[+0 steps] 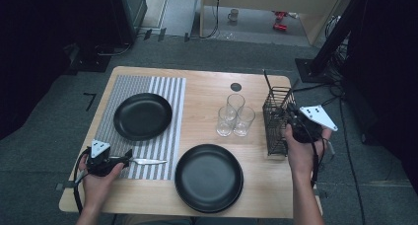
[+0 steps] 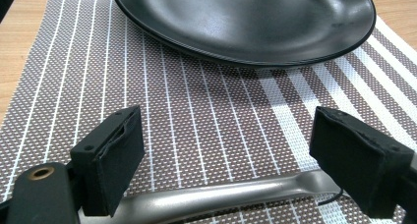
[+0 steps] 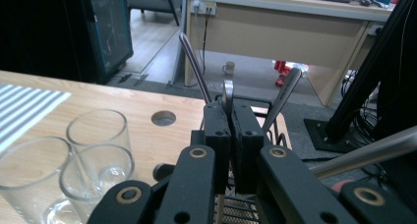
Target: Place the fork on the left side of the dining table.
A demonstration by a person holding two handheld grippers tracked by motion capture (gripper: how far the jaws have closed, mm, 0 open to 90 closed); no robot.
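A light wooden table (image 1: pixel 207 94) stands on grey carpet, with a dark round hole (image 1: pixel 236 87) near its far edge. A striped mat (image 1: pixel 162 116) covers the left part, running from the far edge towards the near one. One black plate (image 1: pixel 143 116) sits on the mat; a second plate (image 1: pixel 209 177) lies on bare wood at the near edge. Three glasses (image 1: pixel 233 117) cluster mid-table, touching one another. A black wire caddy (image 1: pixel 277 119) stands by the right edge with cutlery handles rising from it.

The left gripper (image 1: pixel 121 158) is at the mat's near left corner, its jaws apart on either side of the handle of a spoon (image 1: pixel 145 161) that lies flat on the mat. The right gripper (image 1: pixel 292 115) is at the caddy, its jaws pressed together on a thin metal utensil (image 3: pixel 227 94) standing upright in it.

Beyond the table are a pale desk, a mug (image 1: pixel 233 15) on the floor, cables and dark stands.
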